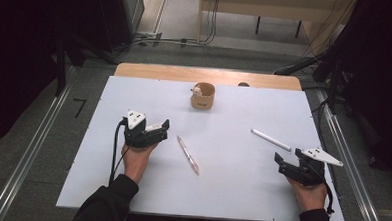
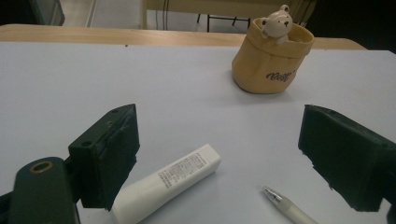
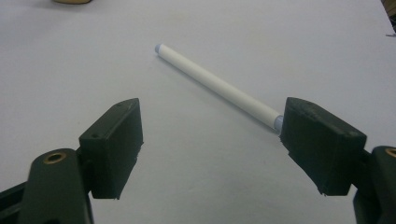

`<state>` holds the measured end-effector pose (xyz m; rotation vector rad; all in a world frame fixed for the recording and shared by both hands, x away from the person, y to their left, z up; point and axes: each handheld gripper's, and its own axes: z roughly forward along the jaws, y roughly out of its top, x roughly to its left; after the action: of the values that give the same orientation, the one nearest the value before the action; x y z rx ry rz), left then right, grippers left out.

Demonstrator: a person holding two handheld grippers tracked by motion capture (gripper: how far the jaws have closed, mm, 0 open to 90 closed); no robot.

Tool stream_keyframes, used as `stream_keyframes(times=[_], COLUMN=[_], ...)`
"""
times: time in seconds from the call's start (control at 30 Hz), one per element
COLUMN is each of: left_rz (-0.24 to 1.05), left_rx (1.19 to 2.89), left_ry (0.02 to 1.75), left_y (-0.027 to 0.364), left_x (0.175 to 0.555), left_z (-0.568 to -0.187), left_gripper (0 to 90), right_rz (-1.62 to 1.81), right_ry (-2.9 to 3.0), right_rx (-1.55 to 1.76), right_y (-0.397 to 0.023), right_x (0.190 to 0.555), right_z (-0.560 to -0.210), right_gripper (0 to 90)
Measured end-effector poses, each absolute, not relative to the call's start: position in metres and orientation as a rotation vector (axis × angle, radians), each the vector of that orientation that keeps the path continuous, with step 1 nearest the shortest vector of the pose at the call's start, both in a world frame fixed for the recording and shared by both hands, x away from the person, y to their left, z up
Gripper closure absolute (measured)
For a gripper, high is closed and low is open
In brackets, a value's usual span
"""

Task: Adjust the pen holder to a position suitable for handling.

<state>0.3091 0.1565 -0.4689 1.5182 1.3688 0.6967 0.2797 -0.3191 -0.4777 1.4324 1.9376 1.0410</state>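
1. A white table top [image 1: 230, 192] is seen from the high view, laid over a wooden desk whose far edge shows beyond it.
2. The left gripper [image 1: 155, 129] is held in the person's left hand [image 1: 136, 160] at the left-centre of the table; its jaws are spread wide and nothing is gripped between them.
3. In the left gripper view, a small white tube [image 2: 168, 183] with printed text is seen lying on the table just beside the left jaw, its lower end hidden behind that jaw. Whether the two touch cannot be told.
4. A pen [image 1: 188, 154] with a clear barrel is laid diagonally near the table's centre, to the right of the left gripper; its silver tip [image 2: 271, 192] is seen low between the jaws in the left gripper view.
5. A tan, bag-shaped cup [image 1: 203, 96] with a small bear figure [image 2: 276, 21] on its rim is stood upright near the far edge, well apart from both grippers.
6. The right gripper [image 1: 288, 158] is held in the right hand [image 1: 310, 193] near the right edge, with its jaws also wide apart and empty.
7. A white marker [image 1: 271, 139] with grey ends is laid diagonally ahead of the right gripper; in the right gripper view its near end [image 3: 277, 122] is seen right at the right jaw's inner face.
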Motion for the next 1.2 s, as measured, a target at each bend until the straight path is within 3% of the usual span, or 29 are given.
stream_keyframes(times=[1.2], left_rz=[0.687], left_rx=[1.574], left_ry=[1.336], left_y=[0.116], left_x=[0.355], left_z=[-0.460], left_gripper=[13.3], right_rz=[1.038], right_ry=[1.946], right_rx=[1.434], right_y=[-0.318], right_x=[0.279], right_z=[-0.478], right_gripper=[19.6])
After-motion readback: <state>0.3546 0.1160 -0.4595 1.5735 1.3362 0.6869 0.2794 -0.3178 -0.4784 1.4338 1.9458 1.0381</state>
